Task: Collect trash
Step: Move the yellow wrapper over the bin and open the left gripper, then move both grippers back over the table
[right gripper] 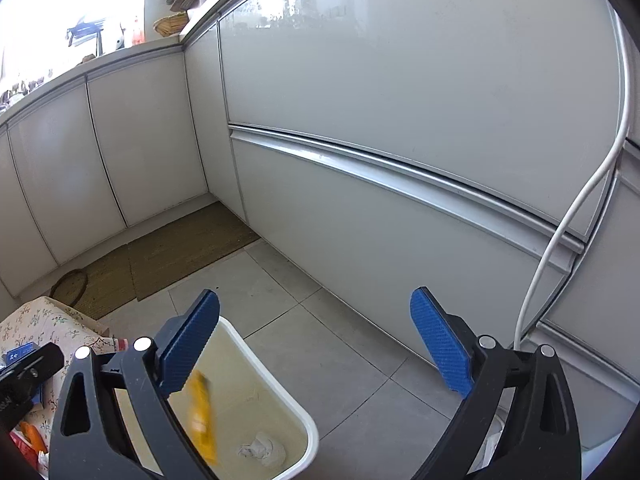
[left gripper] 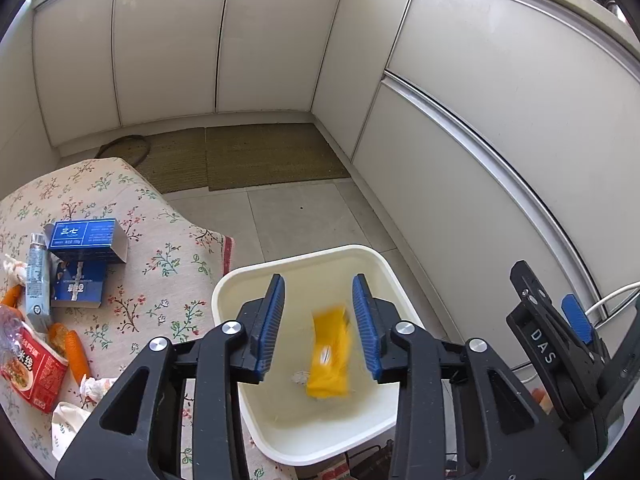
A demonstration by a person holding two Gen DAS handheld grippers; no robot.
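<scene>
My left gripper [left gripper: 319, 326] is open over a white bin [left gripper: 376, 264]. A blurred yellow wrapper [left gripper: 330, 354] is inside the bin, between the pads but apart from them, above a crumpled white tissue [left gripper: 300, 378]. The wrapper [right gripper: 201, 418] and tissue [right gripper: 262, 450] also show in the right wrist view, inside the bin [right gripper: 280, 384]. My right gripper [right gripper: 316, 344] is wide open and empty beside the bin; it also shows in the left wrist view [left gripper: 560, 320]. More trash lies on the floral table [left gripper: 168, 216]: blue boxes [left gripper: 86, 236], a grey tube [left gripper: 38, 280], a red packet [left gripper: 32, 372], carrot pieces [left gripper: 76, 354].
White cabinet doors [left gripper: 480, 160] run along the back and right. Brown mats [left gripper: 272, 156] lie on the grey tiled floor [right gripper: 320, 340]. A white cable [right gripper: 560, 240] hangs at the right. Crumpled tissues [left gripper: 96, 386] sit by the table's near edge.
</scene>
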